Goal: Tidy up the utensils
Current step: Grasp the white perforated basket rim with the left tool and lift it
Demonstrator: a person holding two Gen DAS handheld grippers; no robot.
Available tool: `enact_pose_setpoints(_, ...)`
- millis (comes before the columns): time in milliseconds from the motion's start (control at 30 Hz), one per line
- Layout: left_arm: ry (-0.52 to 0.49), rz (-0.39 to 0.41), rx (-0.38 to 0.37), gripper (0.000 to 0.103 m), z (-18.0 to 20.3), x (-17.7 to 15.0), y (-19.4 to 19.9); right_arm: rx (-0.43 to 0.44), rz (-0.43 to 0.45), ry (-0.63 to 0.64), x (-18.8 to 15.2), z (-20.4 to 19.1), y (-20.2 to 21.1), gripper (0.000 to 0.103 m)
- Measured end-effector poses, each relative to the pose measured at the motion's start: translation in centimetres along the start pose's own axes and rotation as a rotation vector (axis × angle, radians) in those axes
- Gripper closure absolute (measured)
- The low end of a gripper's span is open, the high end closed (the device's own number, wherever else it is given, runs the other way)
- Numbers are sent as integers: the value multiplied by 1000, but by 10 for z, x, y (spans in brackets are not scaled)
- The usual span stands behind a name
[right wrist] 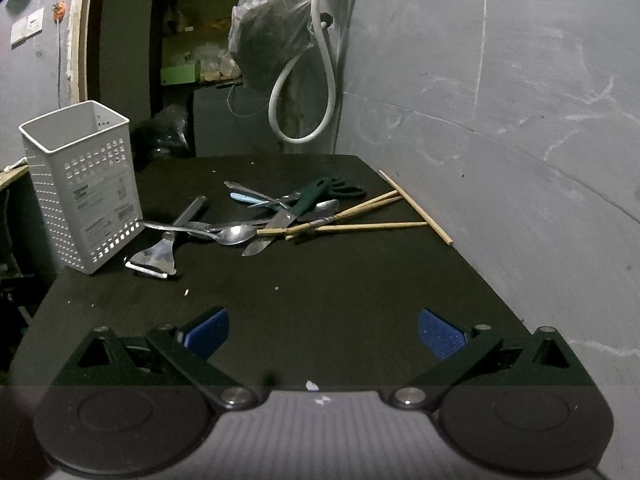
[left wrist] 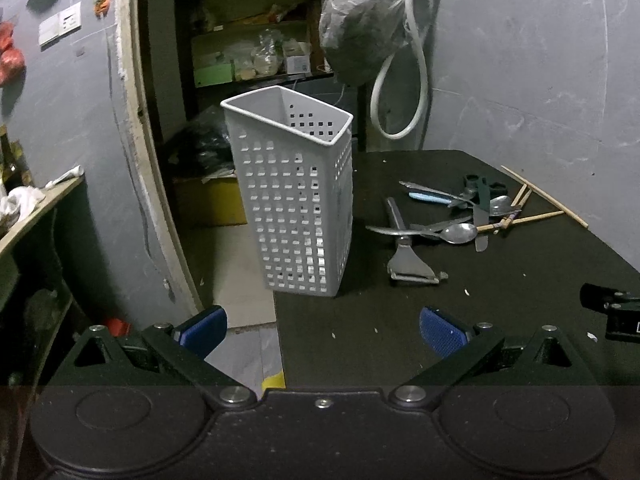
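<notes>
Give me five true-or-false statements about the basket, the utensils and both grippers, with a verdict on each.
1. The white perforated basket stands upright on the black table. True.
2. The basket already holds the spoons. False: what shows of its inside is empty, and the spoon lies in the pile on the table.
3. The peeler lies on the table beside the basket. True.
4. The right gripper is shut on a chopstick. False: its jaws are wide open and empty; the chopsticks lie on the table.
5. The left gripper is open and holds nothing. True.
</notes>
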State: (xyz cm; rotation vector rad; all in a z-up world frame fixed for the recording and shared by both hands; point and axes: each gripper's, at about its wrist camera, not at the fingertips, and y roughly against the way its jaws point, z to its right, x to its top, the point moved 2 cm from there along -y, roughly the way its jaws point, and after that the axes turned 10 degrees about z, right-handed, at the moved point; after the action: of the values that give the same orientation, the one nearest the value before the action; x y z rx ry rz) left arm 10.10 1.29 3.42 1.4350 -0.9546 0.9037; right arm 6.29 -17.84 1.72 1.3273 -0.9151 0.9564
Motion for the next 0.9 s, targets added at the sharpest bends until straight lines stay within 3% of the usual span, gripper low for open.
enact_pose_setpoints(300, -123, 86, -21, 1, -16, 7, -20, -3, 5, 7, 9, -7, -22, 0)
enact_pose_setpoints(600, -150, 106, -41, 1, -28, 8, -33, 2, 1, 11, 10, -12, -33, 0)
enact_pose_setpoints(900, -153, 267, -101, 1, -42, 27, -60, 44, 19, 20, 10, -26, -37, 0)
